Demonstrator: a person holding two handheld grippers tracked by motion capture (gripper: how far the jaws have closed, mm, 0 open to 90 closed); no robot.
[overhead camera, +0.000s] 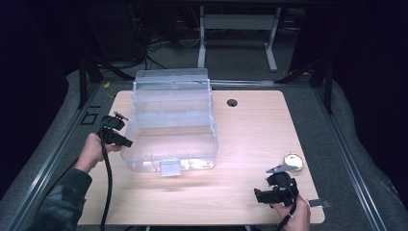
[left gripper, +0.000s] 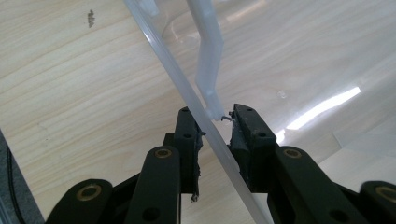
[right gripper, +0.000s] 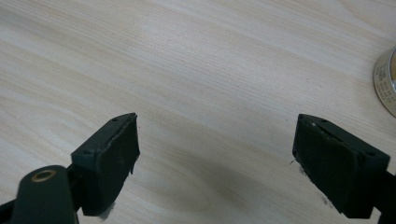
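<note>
A clear plastic storage box (overhead camera: 168, 139) with its lid (overhead camera: 172, 96) standing open sits left of centre on the wooden table (overhead camera: 250, 130). My left gripper (overhead camera: 126, 141) is at the box's left wall. In the left gripper view the thin clear rim (left gripper: 177, 74) runs aslant between the jaws, and the left gripper (left gripper: 215, 113) is shut on it, beside a clear hinge arm (left gripper: 208, 56). My right gripper (overhead camera: 260, 195) hovers over bare wood near the table's front right. In its own view the right gripper (right gripper: 217, 126) stands wide open with nothing between its fingers.
A round shiny roll (overhead camera: 293, 161) lies just right of the right gripper, and its edge (right gripper: 386, 84) also appears in the right gripper view. A small metal piece (overhead camera: 318, 203) sits at the front right corner. A cable hole (overhead camera: 232, 102) marks the far side of the table.
</note>
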